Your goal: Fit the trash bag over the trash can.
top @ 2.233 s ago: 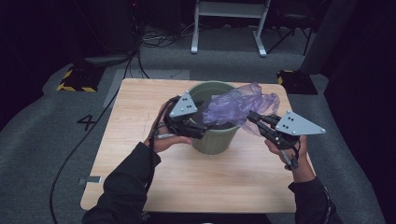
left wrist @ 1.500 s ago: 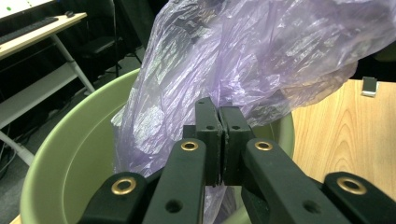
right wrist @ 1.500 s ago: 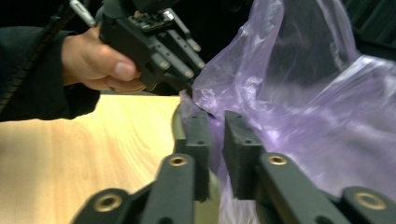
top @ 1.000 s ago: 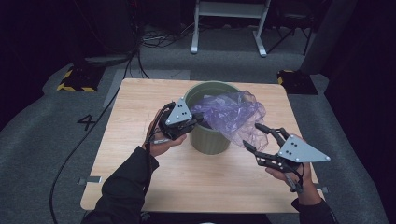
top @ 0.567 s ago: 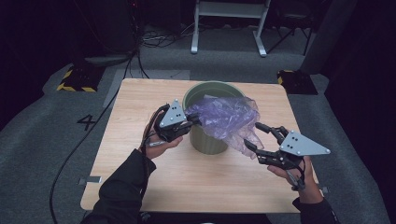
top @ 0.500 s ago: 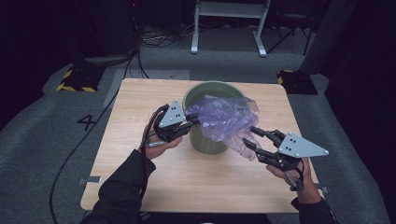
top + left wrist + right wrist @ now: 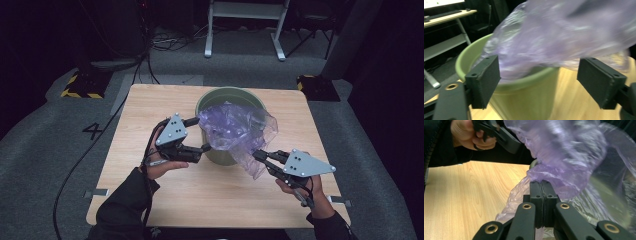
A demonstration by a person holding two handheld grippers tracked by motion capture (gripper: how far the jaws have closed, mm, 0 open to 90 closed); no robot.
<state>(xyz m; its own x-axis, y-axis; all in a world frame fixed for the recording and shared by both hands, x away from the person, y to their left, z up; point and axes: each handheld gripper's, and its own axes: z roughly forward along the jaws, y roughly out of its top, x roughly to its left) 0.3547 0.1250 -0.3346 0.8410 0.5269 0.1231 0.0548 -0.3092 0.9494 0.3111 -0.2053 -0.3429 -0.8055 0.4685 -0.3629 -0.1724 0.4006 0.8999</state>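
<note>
A pale green bin [image 7: 227, 95] stands mid-table with a crumpled purple plastic bag [image 7: 235, 127] draped over its rim and hanging down its right front side. My left gripper [image 7: 199, 134] sits at the bin's left side; its jaws have just been opening and stand wide apart, with the bag's edge [image 7: 549, 37] ahead of the pads [image 7: 484, 80] and untouched. My right gripper [image 7: 258, 155] is at the bin's front right; its jaws have just been closing and are shut on the bag's lower hem [image 7: 554, 177], with its pads [image 7: 536, 191] pressed together.
The wooden table [image 7: 150, 100] has bare room to the left and at the front. A black cable [image 7: 90, 150] trails off its left edge over grey carpet. A yellow-black striped block [image 7: 80, 85] and a metal stand [image 7: 245, 30] lie beyond the table.
The left gripper let go of the bag's left edge and opened. The right gripper moved in to the bag's hanging hem and closed on it.
</note>
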